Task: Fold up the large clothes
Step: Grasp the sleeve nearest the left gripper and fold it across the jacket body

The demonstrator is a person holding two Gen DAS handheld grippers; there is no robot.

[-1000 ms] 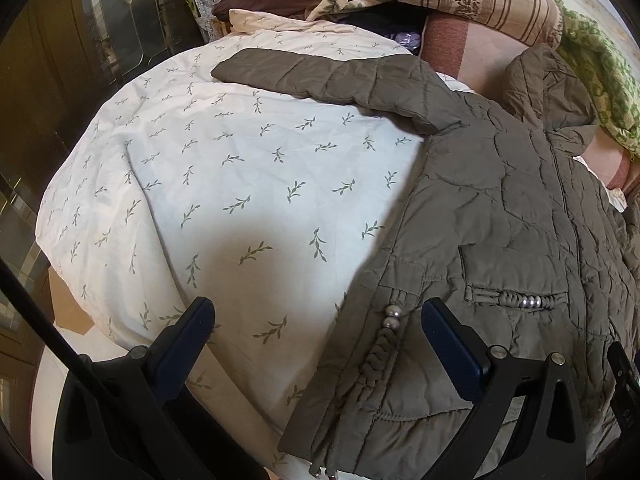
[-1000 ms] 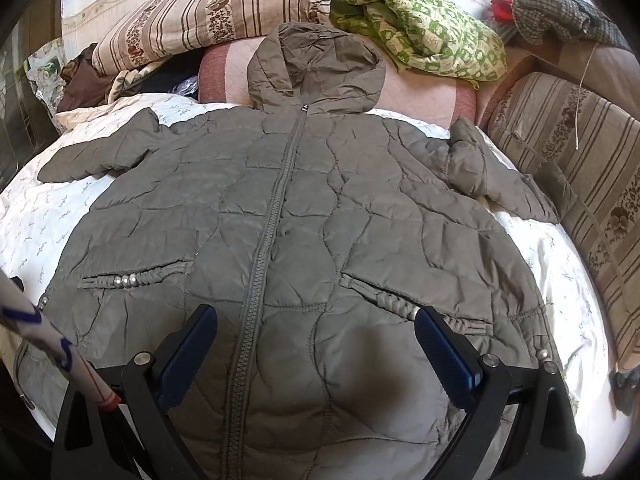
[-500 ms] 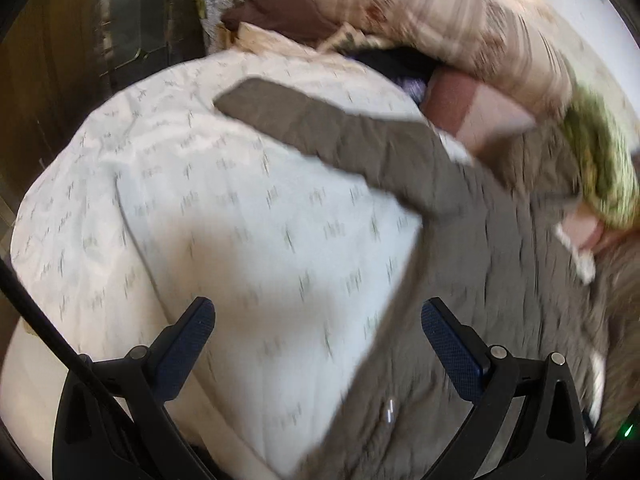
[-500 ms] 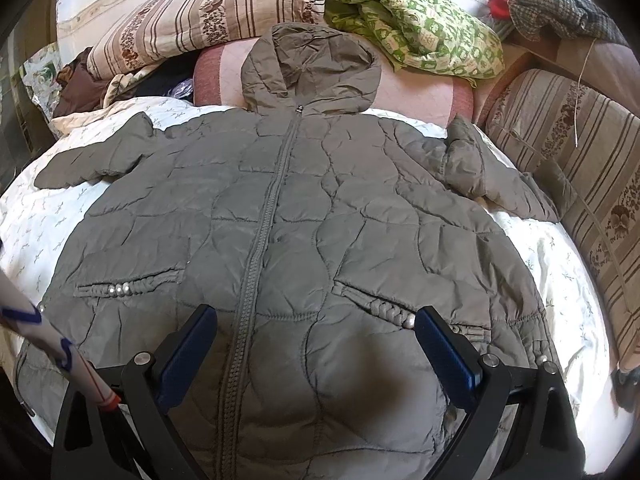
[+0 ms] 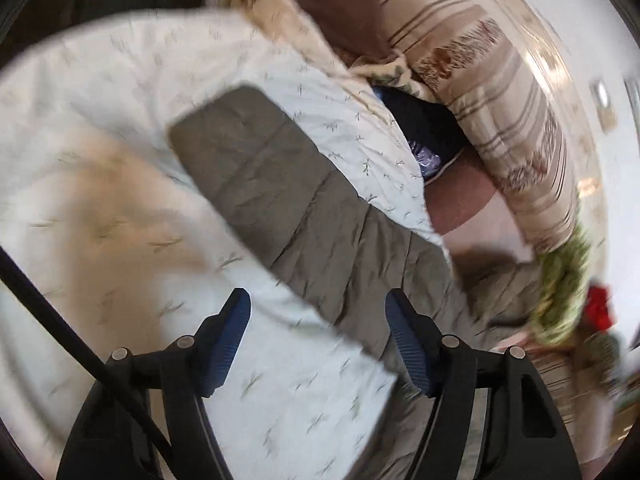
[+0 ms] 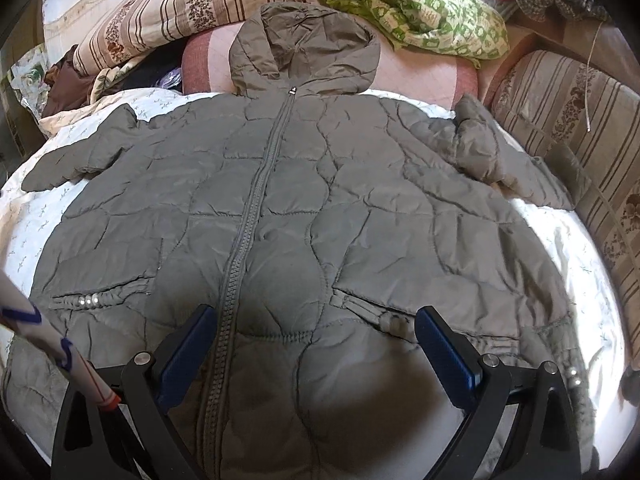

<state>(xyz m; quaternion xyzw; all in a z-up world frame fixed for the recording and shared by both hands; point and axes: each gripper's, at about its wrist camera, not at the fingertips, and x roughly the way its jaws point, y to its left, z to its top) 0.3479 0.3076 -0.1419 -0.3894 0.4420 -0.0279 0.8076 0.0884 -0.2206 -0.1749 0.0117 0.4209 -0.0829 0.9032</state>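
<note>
Lying flat and zipped on the white leaf-print bedspread (image 6: 28, 216), the olive quilted coat (image 6: 360, 208) is face up with its hood (image 6: 304, 48) at twelve o'clock, resting on a pink cushion (image 6: 420, 76). Its one sleeve (image 5: 280, 200) stretches out toward nine o'clock in the right wrist view, and the other sleeve (image 6: 500, 160) lies bunched at two o'clock. No fold shows yet, so the task looks to be at its very start: both sleeves, the sides and the hem are all left to bring in. The left gripper (image 5: 318, 340) hangs over the outstretched sleeve, which runs from ten o'clock down between its blue pads; its jaws have just been closing, yet they stand apart and press on nothing. The right gripper (image 6: 316, 348) hovers over the lower front, jaws wide apart and empty. Striped pillows (image 6: 192, 8) and a green patterned blanket (image 6: 420, 8) ring the bed from eleven to one o'clock.
</note>
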